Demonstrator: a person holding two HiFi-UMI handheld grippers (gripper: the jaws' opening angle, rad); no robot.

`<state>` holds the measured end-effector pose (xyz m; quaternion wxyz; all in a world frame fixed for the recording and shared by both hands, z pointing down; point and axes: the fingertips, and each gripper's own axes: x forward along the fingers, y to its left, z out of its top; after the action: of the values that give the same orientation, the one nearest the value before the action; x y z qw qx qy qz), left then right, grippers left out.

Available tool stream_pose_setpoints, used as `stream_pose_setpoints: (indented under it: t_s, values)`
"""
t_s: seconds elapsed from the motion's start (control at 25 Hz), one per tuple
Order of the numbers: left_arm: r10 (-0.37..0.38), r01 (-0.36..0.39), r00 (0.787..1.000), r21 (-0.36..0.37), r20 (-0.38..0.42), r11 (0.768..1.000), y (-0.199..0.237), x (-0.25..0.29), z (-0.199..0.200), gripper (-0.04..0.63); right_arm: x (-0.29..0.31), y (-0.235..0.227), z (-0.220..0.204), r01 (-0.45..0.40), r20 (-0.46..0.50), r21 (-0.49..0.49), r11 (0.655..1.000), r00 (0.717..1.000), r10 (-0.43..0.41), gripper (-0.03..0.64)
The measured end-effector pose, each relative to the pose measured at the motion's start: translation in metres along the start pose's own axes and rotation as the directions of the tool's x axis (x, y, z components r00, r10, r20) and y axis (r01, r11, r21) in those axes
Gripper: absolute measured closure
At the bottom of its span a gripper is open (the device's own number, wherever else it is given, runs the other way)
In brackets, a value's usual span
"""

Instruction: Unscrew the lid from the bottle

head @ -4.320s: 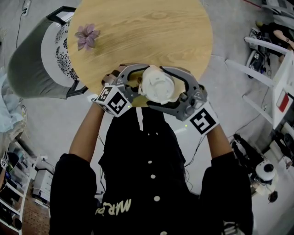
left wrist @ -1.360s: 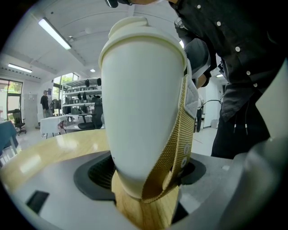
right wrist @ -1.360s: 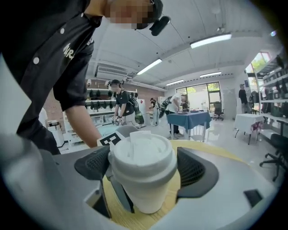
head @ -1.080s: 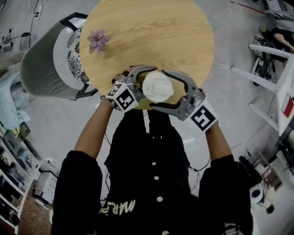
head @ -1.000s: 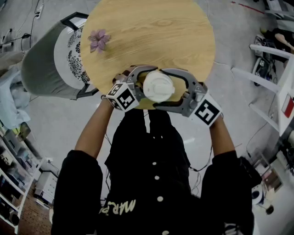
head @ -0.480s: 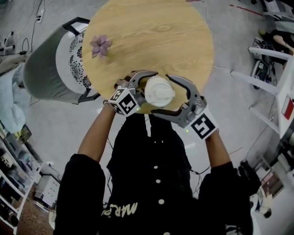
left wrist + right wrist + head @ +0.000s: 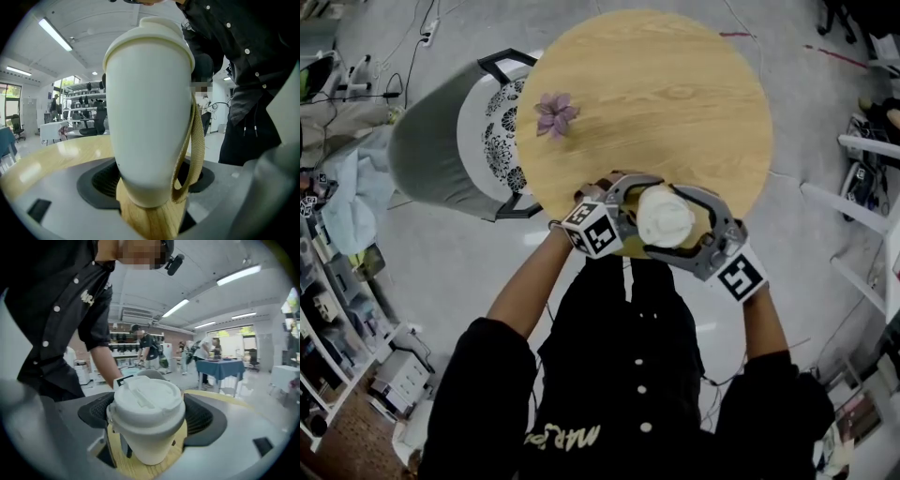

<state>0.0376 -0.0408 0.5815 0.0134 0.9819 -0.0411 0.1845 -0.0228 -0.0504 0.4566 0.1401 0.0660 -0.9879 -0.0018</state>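
Note:
A white bottle (image 7: 666,216) stands at the near edge of the round wooden table (image 7: 656,103), a tan strap (image 7: 197,140) hanging down its side. My left gripper (image 7: 636,216) is shut on the bottle's lower body (image 7: 145,117), with both dark pads against it. From the other side, my right gripper (image 7: 673,225) reaches round the white lid (image 7: 147,399). Its jaws are closing, and the pads (image 7: 96,414) meet the lid's rim on both sides.
A purple flower (image 7: 555,112) lies on the table's far left. A grey chair with a patterned cushion (image 7: 441,150) stands against the table's left side. Shelving and cables crowd the floor at the left and right edges. The person's dark jacket (image 7: 637,375) is directly below the bottle.
The right gripper's handle has swung a little round the lid toward the person. The left gripper keeps its hold. The head view has shifted, so the table and bottle sit further right and lower.

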Motion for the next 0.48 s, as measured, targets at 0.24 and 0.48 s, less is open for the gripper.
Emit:
stream_pose_setpoints:
  t_s: [0.24,0.48]
  values:
    - [0.005,-0.005,1.000,-0.006,0.002,1.000,0.002,0.000,0.000,0.239,0.002,0.004,-0.003,-0.196,-0.030,-0.014,0.981,0.980,0.195,0.156]
    - [0.009,-0.009,1.000,0.000,-0.004,1.000,0.003,-0.001,-0.002,0.239,-0.009,-0.003,-0.003,0.000,-0.030,0.075,0.997,1.000,0.002,0.126]
